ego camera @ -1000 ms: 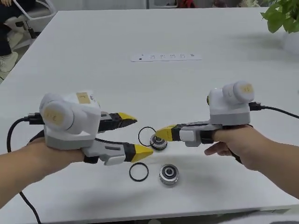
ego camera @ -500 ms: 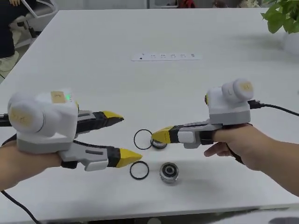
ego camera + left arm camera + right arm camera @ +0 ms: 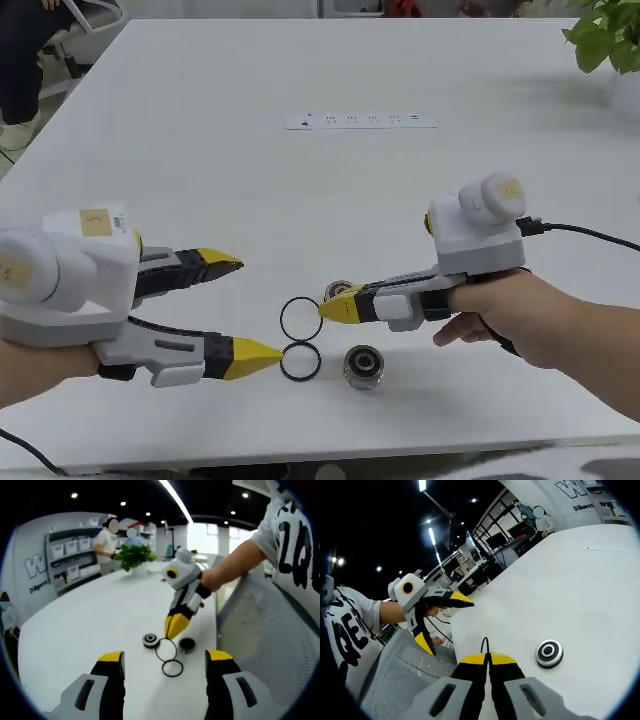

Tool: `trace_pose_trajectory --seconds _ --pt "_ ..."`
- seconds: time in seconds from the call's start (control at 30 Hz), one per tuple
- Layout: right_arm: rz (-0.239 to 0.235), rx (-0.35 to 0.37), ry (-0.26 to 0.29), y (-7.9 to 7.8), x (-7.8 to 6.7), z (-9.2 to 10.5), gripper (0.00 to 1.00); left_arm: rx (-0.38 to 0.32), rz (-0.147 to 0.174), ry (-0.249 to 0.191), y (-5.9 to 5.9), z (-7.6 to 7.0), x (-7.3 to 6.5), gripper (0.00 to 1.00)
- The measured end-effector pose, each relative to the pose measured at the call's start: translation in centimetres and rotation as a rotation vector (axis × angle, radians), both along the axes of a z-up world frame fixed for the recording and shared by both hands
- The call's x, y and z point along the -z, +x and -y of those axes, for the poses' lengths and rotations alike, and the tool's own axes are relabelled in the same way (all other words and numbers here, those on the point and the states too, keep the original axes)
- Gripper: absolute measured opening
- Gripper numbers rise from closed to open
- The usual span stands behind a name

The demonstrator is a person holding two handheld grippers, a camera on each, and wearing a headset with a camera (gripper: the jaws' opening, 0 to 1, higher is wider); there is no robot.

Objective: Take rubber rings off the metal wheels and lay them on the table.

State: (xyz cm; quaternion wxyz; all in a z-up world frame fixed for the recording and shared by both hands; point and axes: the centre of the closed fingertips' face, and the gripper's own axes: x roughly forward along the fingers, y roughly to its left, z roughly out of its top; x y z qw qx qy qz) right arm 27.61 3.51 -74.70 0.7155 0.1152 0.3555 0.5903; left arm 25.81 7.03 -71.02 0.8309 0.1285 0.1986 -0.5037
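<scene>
My right gripper [image 3: 335,305] is shut on a thin black rubber ring [image 3: 283,320], holding it low over the white table [image 3: 300,200]; whether the ring touches the table I cannot tell. A second black ring [image 3: 281,362] lies flat just in front of it. One metal wheel [image 3: 363,366] stands to the right of that ring, and another wheel [image 3: 338,290] sits behind the right gripper's tip. My left gripper [image 3: 252,307] is open to the left of both rings, holding nothing. In the left gripper view the loose ring [image 3: 172,676] lies ahead between the open jaws. The right gripper view has one wheel [image 3: 549,653].
A white power strip [image 3: 360,121] lies at the middle of the table, farther back. A green plant [image 3: 605,35] stands at the far right corner. A black cable [image 3: 590,236] trails from the right gripper. The table's front edge runs close below the wheels.
The left gripper has drawn back to the left, away from the wheels, and stays open. The right gripper has brought its ring down and nearer, beside the loose ring.
</scene>
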Motion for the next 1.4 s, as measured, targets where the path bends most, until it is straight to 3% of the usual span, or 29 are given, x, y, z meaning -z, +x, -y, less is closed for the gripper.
trace_pose_trajectory --seconds 0.4,0.83,1.4 --pt "-0.025 -0.057 -0.062 -0.9 2.3 -0.4 0.0 -0.017 -0.018 0.001 -0.5 -0.6 0.5 0.67" --pt "-0.051 -0.073 -0.116 -1.7 3.8 -0.7 0.0 -0.016 -0.029 0.01 -0.8 -1.2 0.8 0.67" --pt "-0.05 -0.057 -0.149 -1.0 5.1 -0.1 0.0 -0.012 -0.044 0.014 -0.6 -1.2 1.2 0.67"
